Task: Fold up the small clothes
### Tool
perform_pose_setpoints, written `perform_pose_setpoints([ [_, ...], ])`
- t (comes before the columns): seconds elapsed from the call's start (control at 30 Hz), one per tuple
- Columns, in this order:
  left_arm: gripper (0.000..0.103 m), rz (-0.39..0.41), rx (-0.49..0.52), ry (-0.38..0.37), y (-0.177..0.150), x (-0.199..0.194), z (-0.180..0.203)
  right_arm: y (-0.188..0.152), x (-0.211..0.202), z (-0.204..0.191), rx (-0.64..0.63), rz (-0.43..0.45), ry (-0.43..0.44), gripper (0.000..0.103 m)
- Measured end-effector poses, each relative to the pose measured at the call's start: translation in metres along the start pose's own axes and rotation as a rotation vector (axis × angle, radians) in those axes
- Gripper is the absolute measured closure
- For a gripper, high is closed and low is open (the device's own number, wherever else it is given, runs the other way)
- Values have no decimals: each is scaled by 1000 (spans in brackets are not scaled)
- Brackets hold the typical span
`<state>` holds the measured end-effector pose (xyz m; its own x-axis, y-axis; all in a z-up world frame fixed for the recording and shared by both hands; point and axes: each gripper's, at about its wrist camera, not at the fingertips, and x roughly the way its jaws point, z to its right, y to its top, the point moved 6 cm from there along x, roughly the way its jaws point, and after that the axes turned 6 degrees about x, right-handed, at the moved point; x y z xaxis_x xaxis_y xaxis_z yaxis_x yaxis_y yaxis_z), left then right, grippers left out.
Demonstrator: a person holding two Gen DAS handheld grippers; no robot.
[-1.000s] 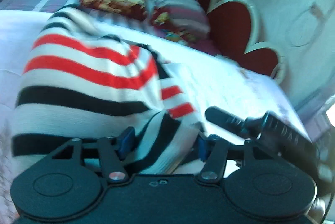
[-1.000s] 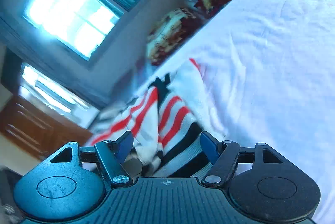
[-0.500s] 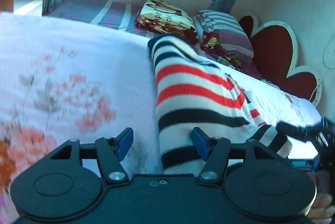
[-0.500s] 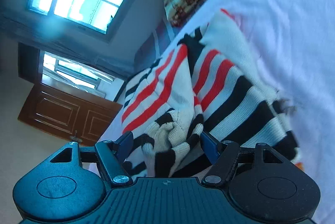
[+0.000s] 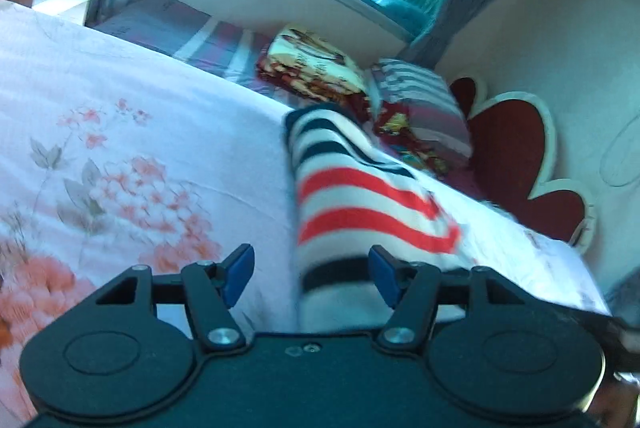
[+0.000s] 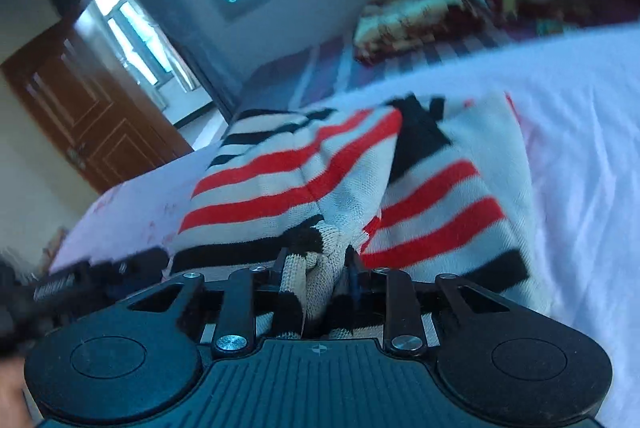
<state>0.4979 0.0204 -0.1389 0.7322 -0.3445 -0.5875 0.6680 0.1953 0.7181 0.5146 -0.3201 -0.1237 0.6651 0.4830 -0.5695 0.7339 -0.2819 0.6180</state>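
Since a second ago the right hand-held gripper (image 6: 316, 268) is closing on the striped sweater's (image 6: 332, 184) bunched edge while the left hand-held gripper (image 5: 310, 274) gapes empty beside it, so the fold-over on the bed (image 5: 120, 132) comes next, I judge.

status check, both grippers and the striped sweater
Right hand-held gripper closing on a bunched fold of the striped sweater. Left hand-held gripper open, sweater edge between its fingers, ungripped. Bedsheet around it clear.

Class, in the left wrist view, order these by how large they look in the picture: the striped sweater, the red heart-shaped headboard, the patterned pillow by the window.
1. Striped sweater, though nearness to the camera enlarges it.
2. Red heart-shaped headboard.
3. Patterned pillow, farthest away, so its true size stays unsure.
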Motion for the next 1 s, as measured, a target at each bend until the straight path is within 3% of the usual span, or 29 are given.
perform_pose_setpoints([
  [0.13,45,-20,36,-51,4,10,18,6,-27,-9,-135,116,-11,78],
  [0.23,42,-48,119,-54,-3,20,43,7,-40,7,-142,166,-8,78],
  [0.33,40,-117,180,-26,-21,41,61,-10,-12,55,-34,55,-82,78],
  [0.4,40,-115,178,-26,-24,45,65,-14,-16,62,22,51,-40,78],
  [0.47,40,-118,178,-30,-22,44,63,-8,-23,65,93,48,-2,70],
  [0.53,43,-113,154,-65,-14,37,60,2,-36,70,142,108,39,64],
  [0.67,43,-30,109,-90,5,32,42,28,-32,89,250,118,73,64],
  [0.83,40,-30,43,-89,12,44,23,47,-2,86,205,39,40,64],
  [1.0,38,-50,42,-88,9,50,20,37,-12,75,147,73,-9,64],
])
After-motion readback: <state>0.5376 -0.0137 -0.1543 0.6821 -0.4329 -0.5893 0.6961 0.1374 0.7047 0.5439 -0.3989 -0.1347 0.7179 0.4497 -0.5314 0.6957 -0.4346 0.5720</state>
